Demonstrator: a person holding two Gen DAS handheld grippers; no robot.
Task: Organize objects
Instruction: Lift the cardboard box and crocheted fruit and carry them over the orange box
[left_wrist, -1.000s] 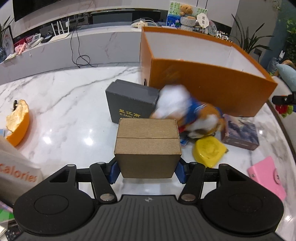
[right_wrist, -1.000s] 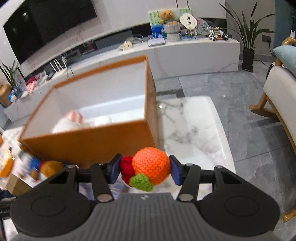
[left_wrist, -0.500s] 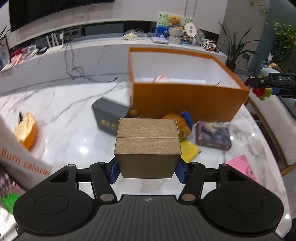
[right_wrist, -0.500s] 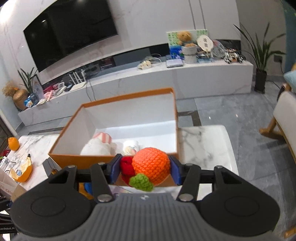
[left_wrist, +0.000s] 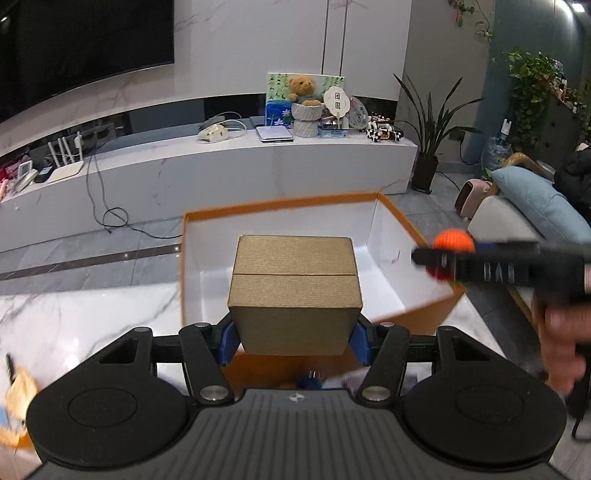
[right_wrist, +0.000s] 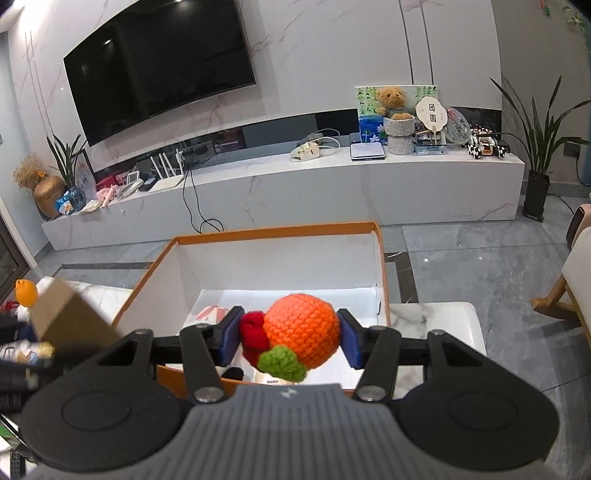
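Note:
My left gripper (left_wrist: 293, 341) is shut on a gold-brown cardboard box (left_wrist: 294, 291) and holds it above the near wall of the open orange storage box (left_wrist: 417, 317). My right gripper (right_wrist: 288, 341) is shut on an orange crocheted fruit toy (right_wrist: 301, 339) with red and green bits, held over the near edge of the same orange box (right_wrist: 271, 233). The right gripper shows in the left wrist view (left_wrist: 461, 264) over the box's right wall. The gold box shows blurred in the right wrist view (right_wrist: 70, 321) at left.
Inside the orange box lie a red-and-white item (right_wrist: 212, 314) and other small things, mostly hidden. The white marble table (left_wrist: 74, 325) carries the box. An orange object (right_wrist: 25, 291) sits at far left. A long white TV bench (right_wrist: 332, 184) stands behind.
Both grippers rose and moved forward over the orange box, each still holding its object. The table clutter dropped out of the left wrist view.

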